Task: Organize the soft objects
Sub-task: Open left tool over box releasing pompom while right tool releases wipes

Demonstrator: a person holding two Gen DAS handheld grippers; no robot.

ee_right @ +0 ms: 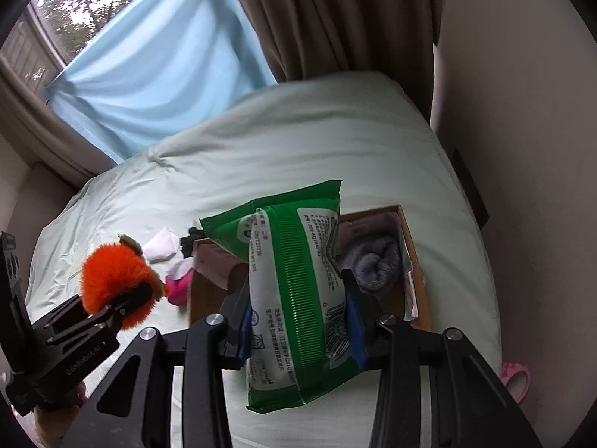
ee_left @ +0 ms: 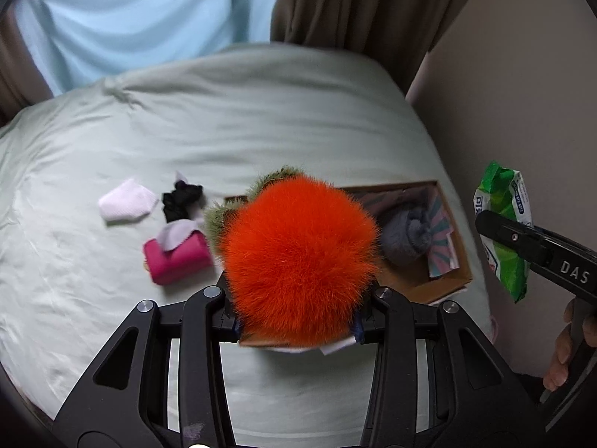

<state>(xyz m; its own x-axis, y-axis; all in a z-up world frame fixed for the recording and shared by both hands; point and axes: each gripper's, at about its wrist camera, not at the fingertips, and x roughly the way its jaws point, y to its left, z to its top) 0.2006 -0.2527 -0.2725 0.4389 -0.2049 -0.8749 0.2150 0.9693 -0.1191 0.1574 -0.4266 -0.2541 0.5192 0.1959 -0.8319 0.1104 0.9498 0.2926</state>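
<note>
My left gripper (ee_left: pixel 296 324) is shut on a fluffy orange plush (ee_left: pixel 298 257) with green tufts, held above the near left part of a brown cardboard box (ee_left: pixel 447 283). My right gripper (ee_right: pixel 298 321) is shut on a green and white wipes pack (ee_right: pixel 294 291), its blue pads (ee_right: pixel 354 324) pressing both sides, over the box (ee_right: pixel 408 231). A rolled grey towel (ee_left: pixel 405 239) lies in the box on striped cloth. A white sock (ee_left: pixel 127 205), a black fabric bundle (ee_left: pixel 183 201) and a pink pouch (ee_left: pixel 179 261) lie on the bed left of the box.
The pale green bed cover (ee_left: pixel 261 119) spreads all round the box. A brown curtain (ee_left: pixel 358 7) and a light blue one (ee_left: pixel 141 15) hang behind the bed. A wall (ee_right: pixel 522 112) runs close along the right side, with a pink object (ee_right: pixel 516 377) low beside it.
</note>
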